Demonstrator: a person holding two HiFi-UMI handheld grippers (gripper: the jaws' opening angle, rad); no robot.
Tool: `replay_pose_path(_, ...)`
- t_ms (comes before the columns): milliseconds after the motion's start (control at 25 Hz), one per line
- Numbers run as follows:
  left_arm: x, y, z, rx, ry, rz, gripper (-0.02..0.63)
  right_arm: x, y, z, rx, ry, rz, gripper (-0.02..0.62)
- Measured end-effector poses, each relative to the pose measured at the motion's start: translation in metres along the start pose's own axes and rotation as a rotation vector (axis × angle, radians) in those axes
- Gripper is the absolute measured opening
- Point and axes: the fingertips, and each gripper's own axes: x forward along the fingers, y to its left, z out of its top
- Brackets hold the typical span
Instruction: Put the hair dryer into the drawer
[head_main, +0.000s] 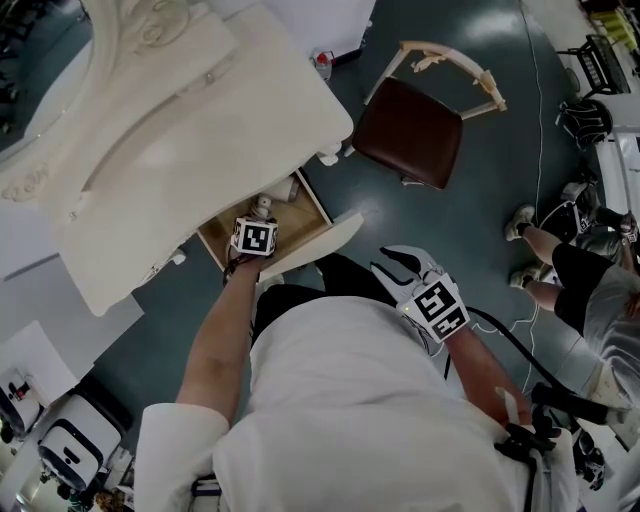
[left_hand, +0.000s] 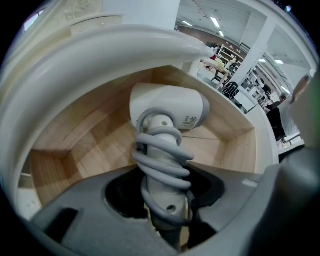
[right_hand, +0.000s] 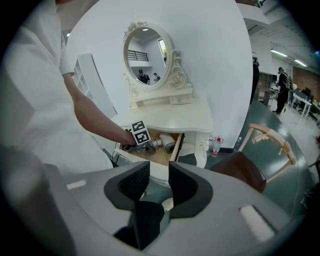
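Observation:
A white hair dryer (left_hand: 167, 107) with its grey cord wound round the handle hangs nose-down inside the open wooden drawer (left_hand: 100, 145) of the white dressing table (head_main: 190, 140). My left gripper (left_hand: 165, 200) is shut on that handle. In the head view the left gripper (head_main: 258, 220) reaches into the drawer (head_main: 300, 225) with the dryer's top (head_main: 263, 207) just beyond it. My right gripper (head_main: 395, 262) hovers in front of the drawer, off to the right. Its jaws (right_hand: 156, 180) stand apart with nothing between them. From there I see the drawer (right_hand: 160, 154) and the left gripper (right_hand: 142, 142) in it.
A brown-seated chair (head_main: 410, 130) stands right of the dressing table. A small bottle (head_main: 322, 65) sits by the table leg. Another person's legs (head_main: 560, 260) are at the right edge. The drawer front (head_main: 320, 243) juts toward me. An oval mirror (right_hand: 147, 57) tops the table.

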Motion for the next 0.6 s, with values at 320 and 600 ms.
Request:
replay_pose_path(320,0.015,0.007,-0.006,-0.010,0.027,-0.039,0.204,0.016,-0.001,0.004,-0.015,0.030,0.022,0.120)
replay_pose_path(600,0.005,-0.001,0.003,-0.033,0.079,-0.044,0.209,0.020,-0.013,0.014,-0.019,0.044,0.049,0.120)
